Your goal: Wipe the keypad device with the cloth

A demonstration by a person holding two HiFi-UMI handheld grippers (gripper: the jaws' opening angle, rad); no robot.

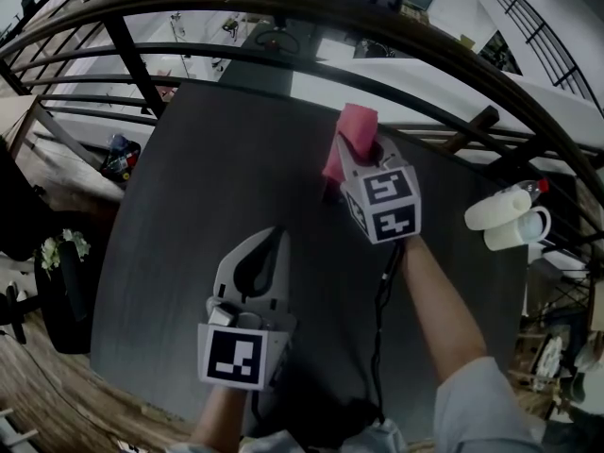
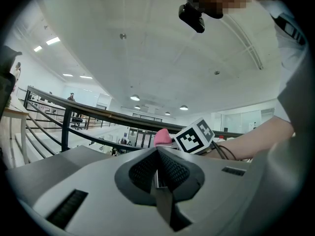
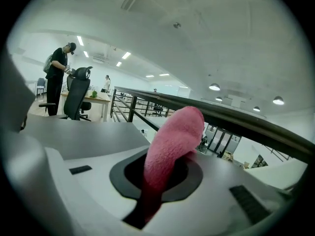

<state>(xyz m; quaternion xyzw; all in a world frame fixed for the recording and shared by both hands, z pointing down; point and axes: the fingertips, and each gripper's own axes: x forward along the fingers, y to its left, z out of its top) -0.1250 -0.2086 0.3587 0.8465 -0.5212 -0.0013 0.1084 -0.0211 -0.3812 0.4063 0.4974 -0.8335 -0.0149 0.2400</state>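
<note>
Pink cloth (image 3: 172, 136) sat clamped in my right gripper (image 1: 347, 159); left gripper (image 1: 272, 243) closed, empty. Keypad device unseen: I risked wiping bare table (image 1: 208, 177).

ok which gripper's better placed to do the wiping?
Right. The right gripper is shut on the pink cloth; the left gripper is shut and empty. No keypad device shows in any view.

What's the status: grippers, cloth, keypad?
Left gripper shut, empty. Right gripper shut on pink cloth, over the dark table. Keypad not in any view. White mug far right, apart from both.
</note>
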